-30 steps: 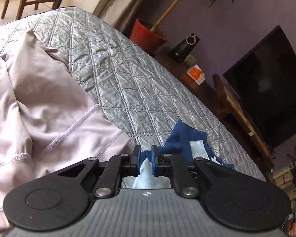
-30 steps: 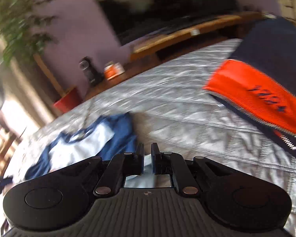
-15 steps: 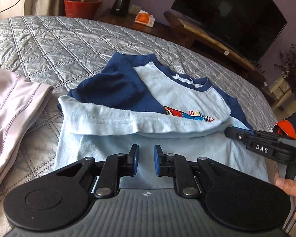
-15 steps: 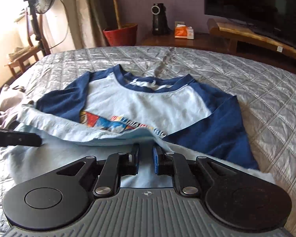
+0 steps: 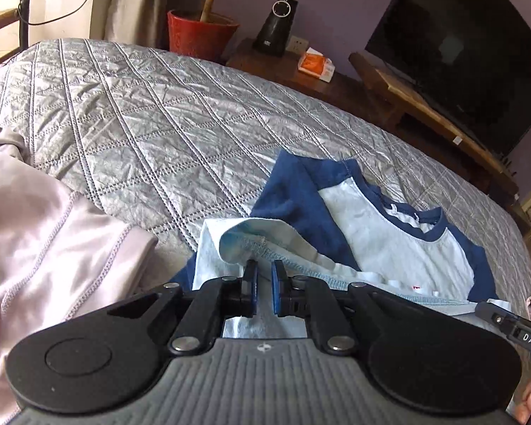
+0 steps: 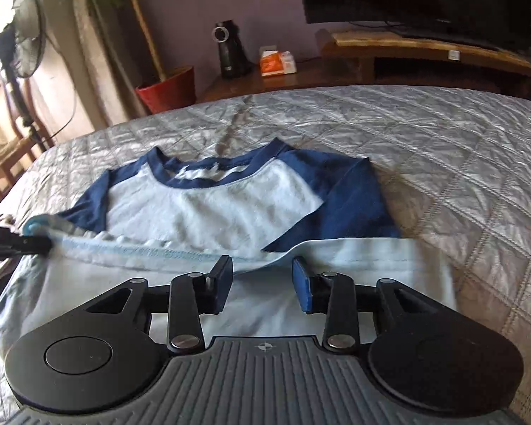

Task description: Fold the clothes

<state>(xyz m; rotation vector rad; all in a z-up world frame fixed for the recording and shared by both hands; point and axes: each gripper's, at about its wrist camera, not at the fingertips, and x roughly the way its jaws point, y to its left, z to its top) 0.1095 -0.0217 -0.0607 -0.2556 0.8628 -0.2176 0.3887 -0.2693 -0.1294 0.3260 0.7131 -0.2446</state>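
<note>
Shirt (image 6: 212, 209) lies mid-bed (image 6: 442, 148), hem folded up over its chest. My left fingers (image 5: 263, 292) pinch the hem's left corner; my right fingers (image 6: 262, 285) are opening, hem freed. Sleeves and further folds remain.

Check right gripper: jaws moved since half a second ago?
Yes. The right gripper jaws are opening: before, they were nearly together on the t-shirt hem; now they stand apart with the hem lying loose between them on the bedspread.

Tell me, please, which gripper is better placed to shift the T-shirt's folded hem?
Probably the left gripper: its jaws are closing with the hem between them; the right gripper is opening off it.
</note>
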